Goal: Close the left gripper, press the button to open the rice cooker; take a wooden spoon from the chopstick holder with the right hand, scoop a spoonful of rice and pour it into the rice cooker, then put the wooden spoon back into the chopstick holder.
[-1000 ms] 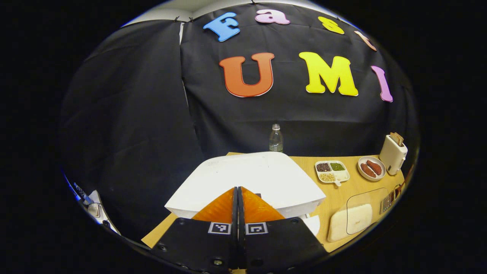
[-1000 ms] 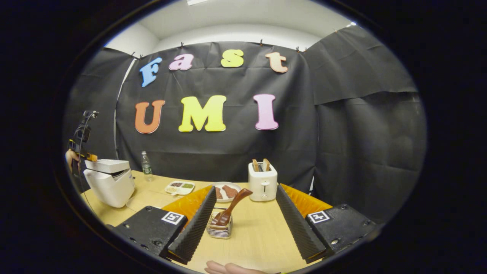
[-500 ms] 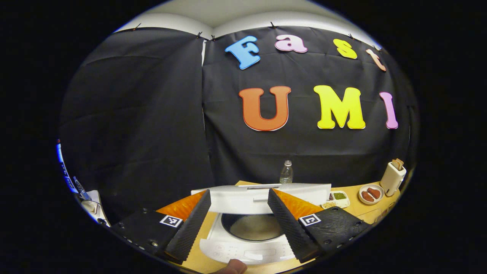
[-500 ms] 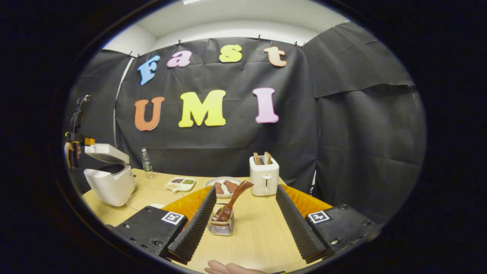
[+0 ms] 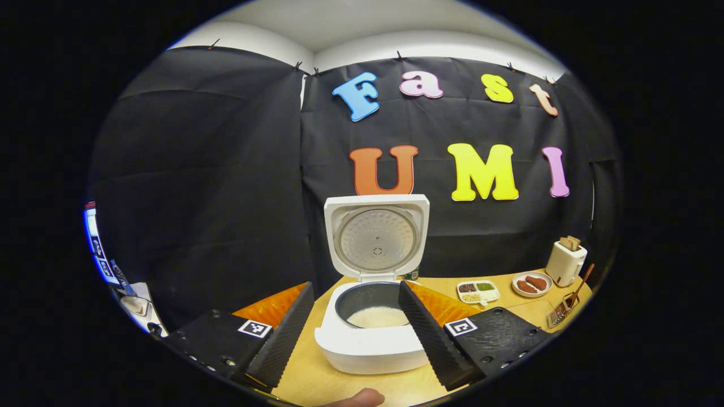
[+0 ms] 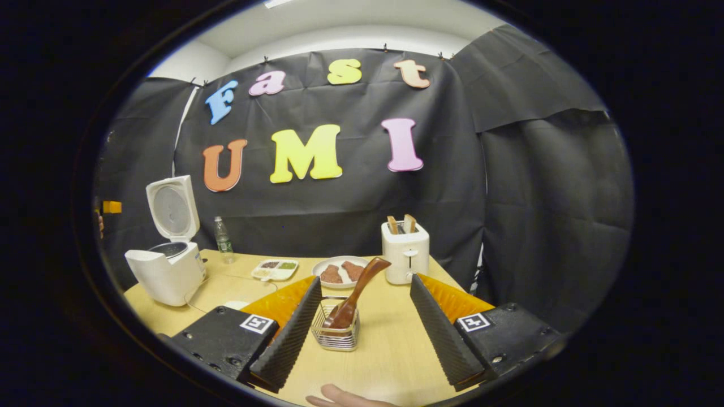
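Cooker [image 5: 370,345] lid upright at frame centre; left claw [image 5: 355,333] wide open, empty; right claw [image 6: 362,328] wide open, empty, flanking spoon [image 6: 355,297] in holder [image 6: 335,333]

Left gripper view: close, facing rice cooker [image 5: 370,316]. Right gripper view: low over table [image 6: 390,345], cooker far left. Both face back wall.
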`<state>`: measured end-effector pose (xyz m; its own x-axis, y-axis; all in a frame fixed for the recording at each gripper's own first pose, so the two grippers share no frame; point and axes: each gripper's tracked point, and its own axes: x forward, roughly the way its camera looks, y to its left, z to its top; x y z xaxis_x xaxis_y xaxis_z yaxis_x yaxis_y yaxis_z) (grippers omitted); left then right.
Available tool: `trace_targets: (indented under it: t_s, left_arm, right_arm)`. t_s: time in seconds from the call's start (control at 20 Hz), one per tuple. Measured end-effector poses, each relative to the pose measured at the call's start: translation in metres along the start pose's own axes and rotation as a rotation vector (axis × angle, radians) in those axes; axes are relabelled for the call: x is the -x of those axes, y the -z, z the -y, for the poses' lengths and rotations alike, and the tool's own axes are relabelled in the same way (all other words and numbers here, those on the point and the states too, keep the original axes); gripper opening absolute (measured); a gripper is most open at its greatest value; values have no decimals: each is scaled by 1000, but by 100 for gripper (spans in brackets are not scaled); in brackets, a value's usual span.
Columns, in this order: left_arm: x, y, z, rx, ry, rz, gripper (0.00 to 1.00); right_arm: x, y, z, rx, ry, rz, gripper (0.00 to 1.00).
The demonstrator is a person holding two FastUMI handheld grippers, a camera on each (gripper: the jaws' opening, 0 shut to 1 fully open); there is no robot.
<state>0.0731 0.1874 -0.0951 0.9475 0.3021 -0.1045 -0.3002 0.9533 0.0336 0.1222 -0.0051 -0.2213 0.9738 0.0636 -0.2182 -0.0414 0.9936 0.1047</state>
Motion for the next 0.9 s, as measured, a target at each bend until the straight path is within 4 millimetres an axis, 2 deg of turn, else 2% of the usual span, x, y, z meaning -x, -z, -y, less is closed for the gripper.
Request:
trace_targets:
  t_s: [0.25,0.35,0.4,0.55,0.65,0.8,0.85,0.9]
  left_arm:
    - [44,13,12,24,46,30,95]
    - [60,18,17,43,77,26,95]
    - [68,17,22,49,95,28,95]
    - [89,12,25,60,101,57,95]
    - [100,11,34,22,112,89,95]
    - [115,29,55,-35,154,75,95]
    - [120,31,57,-49,161,71,95]
    - [124,30,60,-58,162,77,95]
  right_arm:
    - [-32,20,-4,-49,-16,-45,100]
    - [-47,26,-14,-70,-53,-69,100]
    - [-54,30,-22,-70,-74,-86,100]
    - [-80,39,-26,-72,-70,-118,97]
    - [-94,48,-23,-100,-47,-151,100]
    - [-114,58,-11,-167,0,-191,100]
    - [-119,60,-8,-184,16,-199,95]
    - [-125,61,-8,-206,11,-197,100]
